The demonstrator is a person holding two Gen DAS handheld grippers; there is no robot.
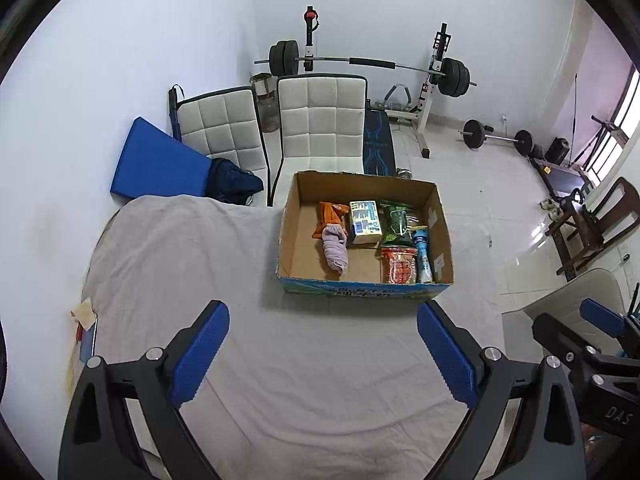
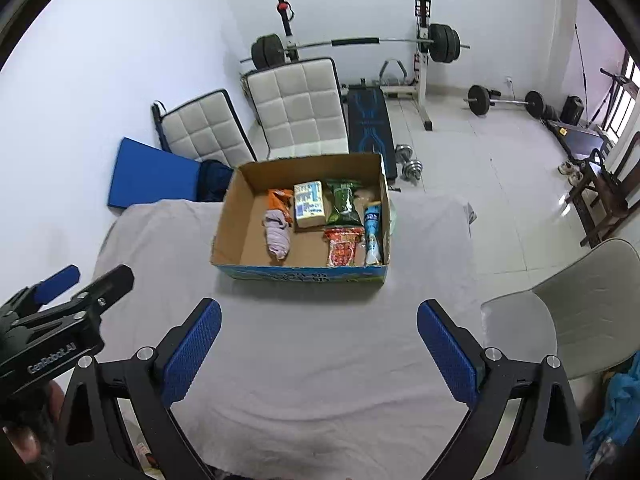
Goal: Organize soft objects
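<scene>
An open cardboard box [image 1: 294,216] [image 2: 228,224] stands on a table under a grey cloth [image 1: 280,360] [image 2: 304,344]. Inside lie a lilac rolled cloth [image 1: 335,246] [image 2: 277,236], an orange cloth [image 1: 329,213] [image 2: 279,199], a tissue pack [image 1: 365,222] [image 2: 309,204], a green snack bag [image 1: 396,224] [image 2: 342,202], a red snack bag [image 1: 399,266] [image 2: 341,247] and a blue-white bottle [image 1: 423,258] [image 2: 373,236]. My left gripper [image 1: 323,350] and right gripper [image 2: 319,346] are both open and empty, above the cloth in front of the box.
Two white padded chairs [image 1: 320,120] stand behind the table, with a blue mat [image 1: 158,164] against the wall. A barbell rack [image 1: 368,64], dumbbells [image 2: 408,160] and a beige chair [image 2: 580,304] at the right. The right gripper shows in the left wrist view [image 1: 592,344].
</scene>
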